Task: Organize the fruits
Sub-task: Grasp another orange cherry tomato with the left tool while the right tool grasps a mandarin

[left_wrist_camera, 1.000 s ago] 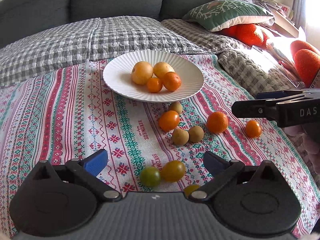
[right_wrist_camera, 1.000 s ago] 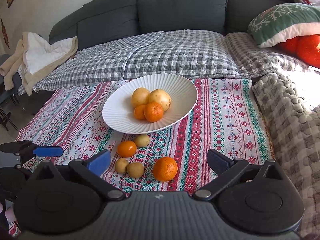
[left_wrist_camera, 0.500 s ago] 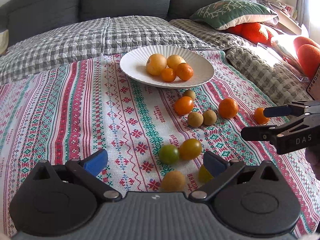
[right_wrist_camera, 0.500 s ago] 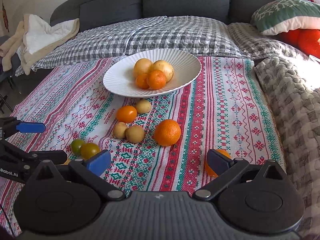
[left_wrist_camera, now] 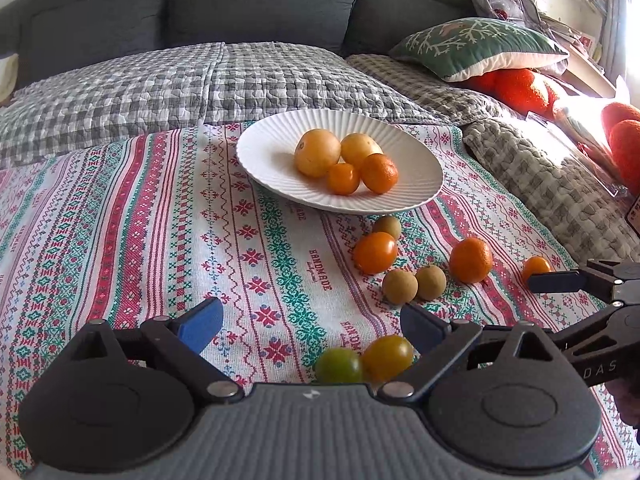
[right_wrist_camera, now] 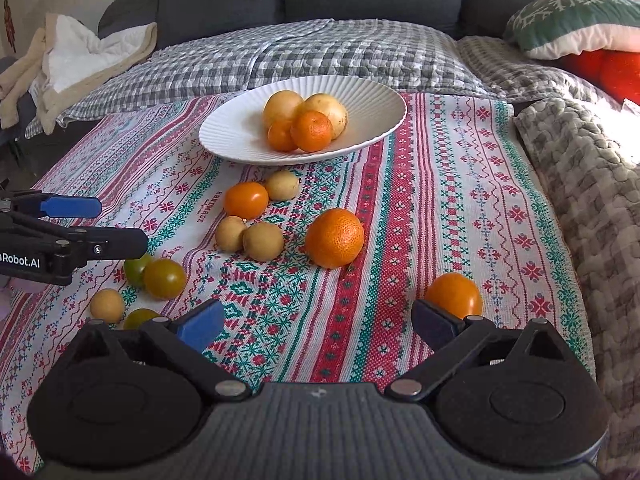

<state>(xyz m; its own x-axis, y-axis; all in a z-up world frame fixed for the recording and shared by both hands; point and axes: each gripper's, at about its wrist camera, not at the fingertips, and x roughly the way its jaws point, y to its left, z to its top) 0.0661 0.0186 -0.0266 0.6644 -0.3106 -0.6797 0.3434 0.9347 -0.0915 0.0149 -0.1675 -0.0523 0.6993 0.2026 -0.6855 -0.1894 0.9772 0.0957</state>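
A white ribbed plate (left_wrist_camera: 272, 148) (right_wrist_camera: 236, 136) on the patterned cloth holds two yellow fruits and two orange ones. Loose fruit lies in front of it: an orange tomato (left_wrist_camera: 375, 252), brown longans (left_wrist_camera: 400, 286), a mandarin (right_wrist_camera: 335, 237) and a small orange tomato (right_wrist_camera: 454, 295). My left gripper (left_wrist_camera: 310, 324) hovers low with its jaws closing. A green tomato (left_wrist_camera: 340, 364) and an amber tomato (left_wrist_camera: 387, 355) sit just inside its right finger, untouched. My right gripper (right_wrist_camera: 318, 323) is open and holds nothing, and the small orange tomato lies just beyond its right finger.
A grey checked quilt (left_wrist_camera: 160, 80) and the dark sofa back lie behind the plate. A green cushion (left_wrist_camera: 480, 46) and orange plush things are at the right, with a knitted blanket (right_wrist_camera: 580, 184) along the cloth's right edge. Folded towels (right_wrist_camera: 76, 60) lie far left.
The right gripper has sunk toward the cloth, bringing the small orange tomato up beside its right finger. The left gripper drew back, then came nearer the two tomatoes, and its fingers narrowed slightly.
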